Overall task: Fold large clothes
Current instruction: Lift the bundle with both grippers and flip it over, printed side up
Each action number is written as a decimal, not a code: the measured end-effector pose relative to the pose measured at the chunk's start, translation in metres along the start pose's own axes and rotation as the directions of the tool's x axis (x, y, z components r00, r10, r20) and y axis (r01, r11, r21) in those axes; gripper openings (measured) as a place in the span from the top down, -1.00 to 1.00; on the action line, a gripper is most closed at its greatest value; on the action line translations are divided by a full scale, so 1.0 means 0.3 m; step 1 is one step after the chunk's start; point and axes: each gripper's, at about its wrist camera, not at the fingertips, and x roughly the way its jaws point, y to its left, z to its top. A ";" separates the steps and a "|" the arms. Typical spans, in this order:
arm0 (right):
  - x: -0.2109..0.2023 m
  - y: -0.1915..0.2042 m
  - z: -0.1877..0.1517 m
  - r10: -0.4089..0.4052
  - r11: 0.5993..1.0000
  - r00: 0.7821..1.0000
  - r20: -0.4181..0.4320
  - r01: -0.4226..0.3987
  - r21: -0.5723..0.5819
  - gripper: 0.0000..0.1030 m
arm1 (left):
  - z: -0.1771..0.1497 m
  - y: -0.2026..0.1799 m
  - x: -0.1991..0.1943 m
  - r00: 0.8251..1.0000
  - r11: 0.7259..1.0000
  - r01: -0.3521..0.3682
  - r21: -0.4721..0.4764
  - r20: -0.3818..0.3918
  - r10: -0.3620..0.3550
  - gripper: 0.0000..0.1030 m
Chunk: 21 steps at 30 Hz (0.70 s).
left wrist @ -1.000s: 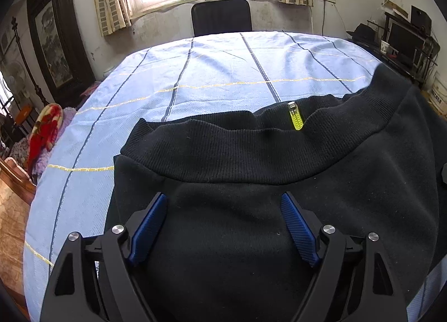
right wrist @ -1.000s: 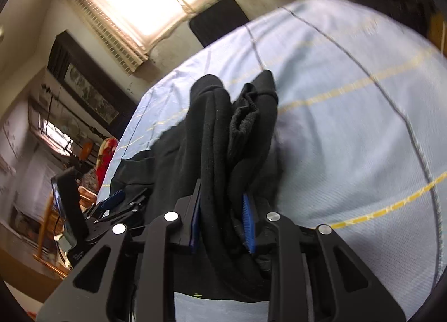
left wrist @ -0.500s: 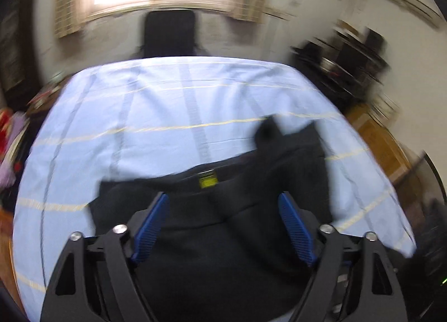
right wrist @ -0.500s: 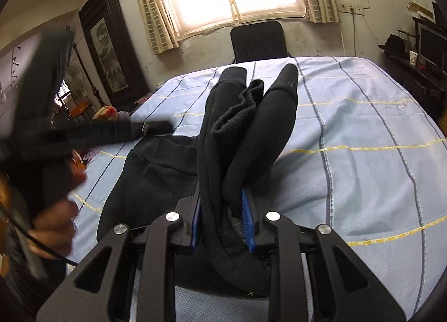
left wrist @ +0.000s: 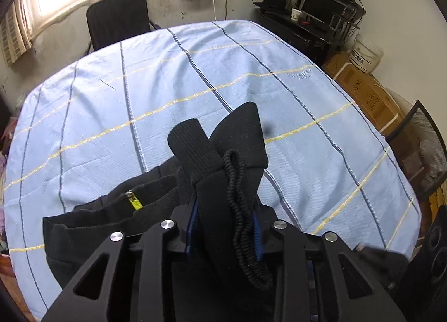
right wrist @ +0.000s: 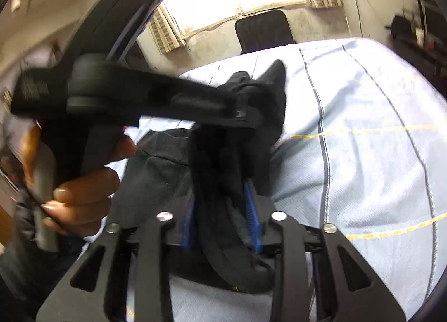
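I am closing the left hand-held gripper (left wrist: 226, 227) on the bunched black sweatshirt (left wrist: 223, 160) while the right hand-held gripper (right wrist: 222, 224) is opening around it, risking slippage.

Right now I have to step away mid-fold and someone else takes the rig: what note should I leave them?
Left claw: closing on the bunched end of the black garment, fabric between its pads.
Right claw: opening, the same bunch between its pads.
Garment: the rest lies rumpled on the blue checked tablecloth, yellow tag showing at the ribbed band.
Done: one end gathered and lifted.
Left: free the right claw, spread the garment flat, then fold; no neat fold shows yet.
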 end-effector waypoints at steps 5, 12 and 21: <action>0.008 0.009 -0.088 -0.047 0.997 0.998 -0.052 0.044 -0.065 -0.43 | 0.012 0.064 0.006 0.999 0.997 0.044 -0.061 0.004 -0.044 0.41; 0.019 0.146 -0.027 -0.069 0.983 0.998 0.006 0.069 -0.168 0.65 | -0.004 0.133 -0.104 0.997 0.996 0.025 -0.091 0.073 -0.018 0.47; 0.032 0.511 0.007 -0.020 0.903 0.998 0.057 0.043 -0.427 0.70 | -0.195 0.409 -0.410 0.975 0.980 -0.040 -0.193 0.208 0.081 0.47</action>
